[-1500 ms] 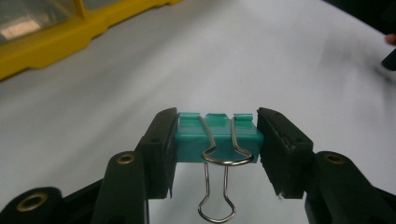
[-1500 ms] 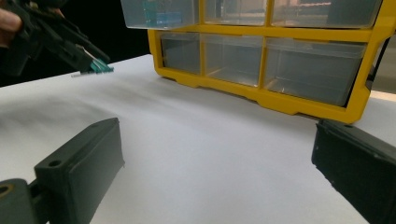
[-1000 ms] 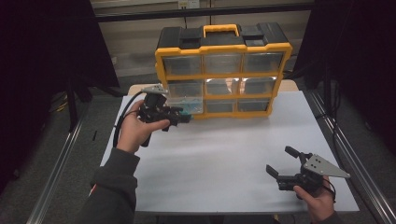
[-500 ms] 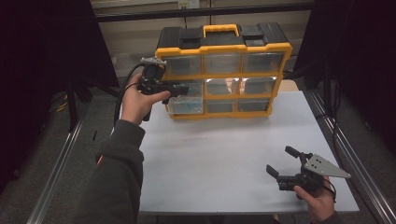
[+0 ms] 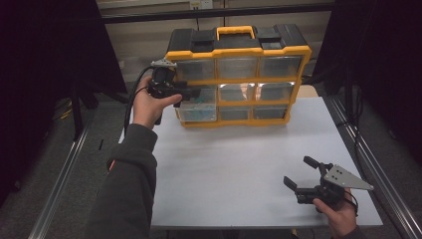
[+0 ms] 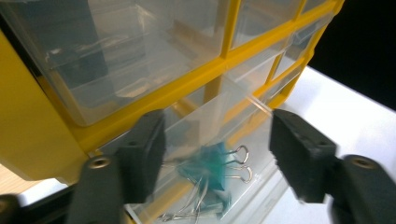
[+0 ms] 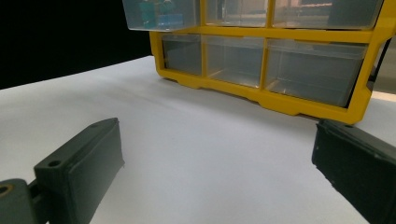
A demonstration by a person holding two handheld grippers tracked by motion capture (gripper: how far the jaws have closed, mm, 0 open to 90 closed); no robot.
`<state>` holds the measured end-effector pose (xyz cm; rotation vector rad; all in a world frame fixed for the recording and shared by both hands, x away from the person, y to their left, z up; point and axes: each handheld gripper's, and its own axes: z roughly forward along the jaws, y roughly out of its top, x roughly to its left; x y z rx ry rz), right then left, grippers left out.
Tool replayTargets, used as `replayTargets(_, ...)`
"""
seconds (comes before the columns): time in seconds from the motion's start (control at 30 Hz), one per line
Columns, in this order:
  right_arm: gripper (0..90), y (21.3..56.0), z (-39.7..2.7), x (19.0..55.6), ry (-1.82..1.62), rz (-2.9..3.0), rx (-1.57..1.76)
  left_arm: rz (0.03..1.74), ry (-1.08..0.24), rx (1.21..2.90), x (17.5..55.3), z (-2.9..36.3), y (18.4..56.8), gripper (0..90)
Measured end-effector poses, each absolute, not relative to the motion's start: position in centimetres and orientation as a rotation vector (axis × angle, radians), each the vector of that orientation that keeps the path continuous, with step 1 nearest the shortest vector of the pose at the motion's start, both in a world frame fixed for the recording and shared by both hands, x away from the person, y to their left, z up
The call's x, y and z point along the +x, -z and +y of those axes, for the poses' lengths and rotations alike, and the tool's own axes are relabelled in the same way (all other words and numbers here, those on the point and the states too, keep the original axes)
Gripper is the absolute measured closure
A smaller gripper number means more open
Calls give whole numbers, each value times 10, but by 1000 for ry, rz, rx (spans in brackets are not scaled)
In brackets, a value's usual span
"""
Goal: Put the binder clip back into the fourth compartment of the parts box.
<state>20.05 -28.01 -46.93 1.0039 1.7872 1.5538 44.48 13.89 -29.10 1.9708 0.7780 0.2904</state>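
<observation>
A yellow organizer (image 5: pixel 239 74) with clear drawers stands at the back of the white table (image 5: pixel 239 159). Its middle-left drawer (image 5: pixel 199 112) is pulled out and holds teal binder clips (image 6: pixel 210 165). My left gripper (image 5: pixel 196 92) hovers just above that drawer at the organizer's left side. Its jaws have just been opening and stand apart with nothing gripped; in the left gripper view (image 6: pixel 219 130) the clips lie loose in the drawer below. My right gripper (image 5: pixel 298 171) rests open near the table's front right corner, pointing at the organizer (image 7: pixel 280 100) across bare tabletop.
A black cable (image 5: pixel 133 94) loops from the left gripper beside the table's left edge. Metal rails (image 5: pixel 368 159) run along both sides of the table. Dark curtains surround the area. The other drawers (image 5: pixel 239 67) are pushed in.
The left hand has risen and moved back from in front of the lower drawers to the organizer's upper left. The right hand has not moved.
</observation>
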Motion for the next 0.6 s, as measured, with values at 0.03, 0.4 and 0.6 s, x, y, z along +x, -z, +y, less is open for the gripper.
replayTargets(0.03,12,469,-280,200,-1552,1791,998,775,-290,1965,442,140,291,304)
replayTargets(0.4,12,469,-279,201,-1547,1789,1002,743,-294,1884,401,163,308,164)
replayTargets(0.6,12,469,-279,201,-1547,1786,1008,732,-280,1863,382,169,321,154)
